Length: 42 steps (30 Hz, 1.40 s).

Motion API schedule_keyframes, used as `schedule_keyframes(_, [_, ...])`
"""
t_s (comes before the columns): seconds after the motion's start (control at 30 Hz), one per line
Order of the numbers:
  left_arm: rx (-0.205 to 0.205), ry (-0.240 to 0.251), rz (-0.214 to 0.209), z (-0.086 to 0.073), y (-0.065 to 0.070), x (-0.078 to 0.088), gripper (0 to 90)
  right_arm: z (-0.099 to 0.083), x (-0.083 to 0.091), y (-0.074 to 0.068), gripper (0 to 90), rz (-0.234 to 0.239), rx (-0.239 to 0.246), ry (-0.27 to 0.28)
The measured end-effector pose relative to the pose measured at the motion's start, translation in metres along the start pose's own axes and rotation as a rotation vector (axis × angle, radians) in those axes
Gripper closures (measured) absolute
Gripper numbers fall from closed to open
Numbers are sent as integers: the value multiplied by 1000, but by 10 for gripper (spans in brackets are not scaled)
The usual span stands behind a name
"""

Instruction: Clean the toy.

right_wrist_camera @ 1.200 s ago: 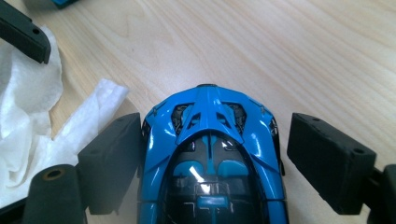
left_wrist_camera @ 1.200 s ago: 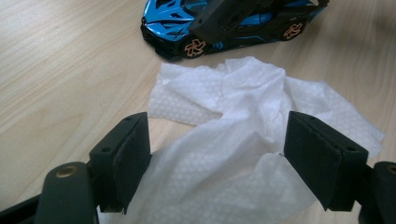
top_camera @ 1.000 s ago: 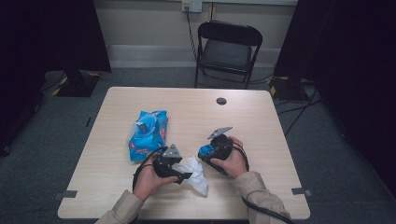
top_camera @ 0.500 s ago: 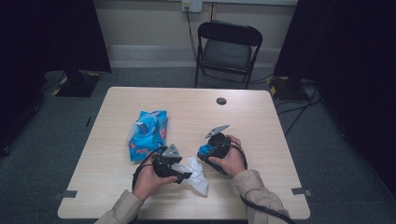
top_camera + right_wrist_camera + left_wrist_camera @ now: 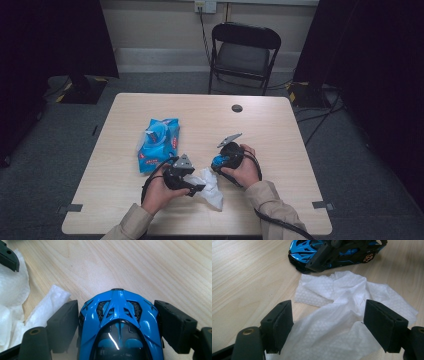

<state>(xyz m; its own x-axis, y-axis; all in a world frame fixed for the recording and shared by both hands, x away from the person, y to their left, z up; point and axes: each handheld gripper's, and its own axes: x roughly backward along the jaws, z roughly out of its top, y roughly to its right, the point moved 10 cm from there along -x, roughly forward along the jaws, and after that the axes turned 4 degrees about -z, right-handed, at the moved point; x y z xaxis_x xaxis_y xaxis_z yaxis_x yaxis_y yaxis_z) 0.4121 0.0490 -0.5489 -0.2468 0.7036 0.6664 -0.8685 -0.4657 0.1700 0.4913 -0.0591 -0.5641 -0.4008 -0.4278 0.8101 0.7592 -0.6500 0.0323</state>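
A blue toy car (image 5: 120,325) sits between the pads of my right gripper (image 5: 117,315), which press on both its sides. From above, that gripper (image 5: 217,163) holds the car (image 5: 219,160) low at the table's front middle. A crumpled white wipe (image 5: 337,300) lies on the wood just left of the car. My left gripper (image 5: 329,315) stands open around the wipe, its pads apart from it. Seen from above, the left gripper (image 5: 200,189) points right over the wipe (image 5: 211,189). The car (image 5: 302,246) rests just beyond the wipe, with one right jaw across it.
A blue pack of wipes (image 5: 159,142) lies left of centre on the light wooden table (image 5: 280,130). A small black round cap (image 5: 237,108) sits near the far edge. A black folding chair (image 5: 245,50) stands behind the table.
My right gripper with the car has edged slightly left toward the wipe. The left gripper has kept still.
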Motion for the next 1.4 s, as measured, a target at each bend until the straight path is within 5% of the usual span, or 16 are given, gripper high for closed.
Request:
schedule_keyframes(0.67, [-1, 7, 1, 1, 1, 1, 233, -6, -1, 1, 254, -18, 8, -26])
schedule_keyframes(1.4, [-1, 0, 3, 2, 2, -2, 234, -7, 39, 17, 266, 2, -112, 162])
